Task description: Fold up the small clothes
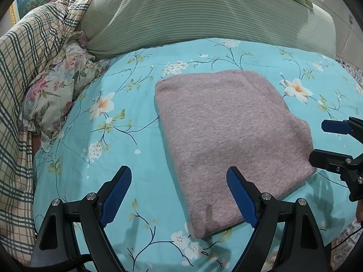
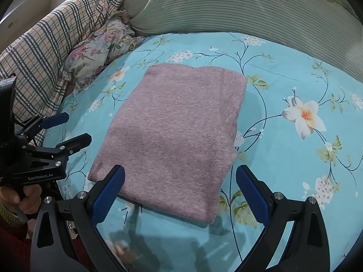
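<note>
A mauve knitted garment (image 1: 226, 133) (image 2: 177, 122) lies folded into a flat rectangle on the turquoise flowered sheet (image 1: 127, 117) (image 2: 283, 149). My left gripper (image 1: 178, 174) hangs open over the garment's near left corner, nothing between its blue pads (image 1: 115, 201). My right gripper (image 2: 180, 171) stands open over the near right corner, its left finger across the garment's front edge, empty too. Each shows in the other's view: the right gripper (image 1: 317, 142) beside the garment's right edge, the left gripper (image 2: 77, 128) beside its left edge. A person's hand (image 2: 25, 199) holds the left gripper's handle.
A green striped pillow (image 1: 192, 15) (image 2: 249, 6) lies along the back of the bed. A plaid quilt (image 1: 25, 72) (image 2: 45, 45) and a small floral cushion (image 1: 56, 90) (image 2: 97, 52) are bunched at the left. Bare sheet surrounds the garment.
</note>
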The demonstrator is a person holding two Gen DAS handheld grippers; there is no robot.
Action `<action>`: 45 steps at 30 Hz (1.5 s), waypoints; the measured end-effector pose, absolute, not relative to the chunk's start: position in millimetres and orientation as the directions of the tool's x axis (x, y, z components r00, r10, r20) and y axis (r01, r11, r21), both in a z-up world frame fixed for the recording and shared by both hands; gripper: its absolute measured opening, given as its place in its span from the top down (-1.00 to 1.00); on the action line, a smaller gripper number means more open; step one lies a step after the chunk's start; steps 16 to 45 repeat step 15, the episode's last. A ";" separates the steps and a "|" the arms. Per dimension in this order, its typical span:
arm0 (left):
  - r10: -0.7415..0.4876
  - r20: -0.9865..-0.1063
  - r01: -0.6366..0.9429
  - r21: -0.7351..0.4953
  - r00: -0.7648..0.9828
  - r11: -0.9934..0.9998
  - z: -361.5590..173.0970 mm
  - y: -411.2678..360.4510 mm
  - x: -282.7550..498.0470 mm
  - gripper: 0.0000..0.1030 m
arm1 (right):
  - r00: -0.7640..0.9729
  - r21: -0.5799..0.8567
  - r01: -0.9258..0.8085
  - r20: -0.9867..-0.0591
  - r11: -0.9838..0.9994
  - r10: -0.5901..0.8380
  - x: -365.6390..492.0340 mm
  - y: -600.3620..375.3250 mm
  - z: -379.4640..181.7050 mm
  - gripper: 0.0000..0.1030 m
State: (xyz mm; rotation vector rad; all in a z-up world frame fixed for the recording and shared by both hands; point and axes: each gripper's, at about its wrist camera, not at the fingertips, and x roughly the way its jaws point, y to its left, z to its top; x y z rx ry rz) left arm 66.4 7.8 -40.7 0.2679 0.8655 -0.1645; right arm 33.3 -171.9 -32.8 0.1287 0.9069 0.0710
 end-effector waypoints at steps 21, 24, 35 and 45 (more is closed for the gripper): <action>-0.078 -0.763 0.232 0.096 0.642 0.968 -44.4 12.3 59.2 -0.84 | 0.613 0.175 0.004 -0.778 0.984 0.136 40.7 -162.4 -41.5 -0.91; -0.078 -0.763 0.232 0.096 0.642 0.968 -44.4 12.3 59.2 -0.84 | 0.613 0.175 0.004 -0.778 0.984 0.136 40.7 -162.4 -41.5 -0.91; -0.078 -0.763 0.232 0.096 0.642 0.968 -44.4 12.3 59.2 -0.84 | 0.613 0.175 0.004 -0.778 0.984 0.136 40.7 -162.4 -41.5 -0.91; -0.078 -0.763 0.232 0.096 0.642 0.968 -44.4 12.3 59.2 -0.84 | 0.613 0.175 0.004 -0.778 0.984 0.136 40.7 -162.4 -41.5 -0.91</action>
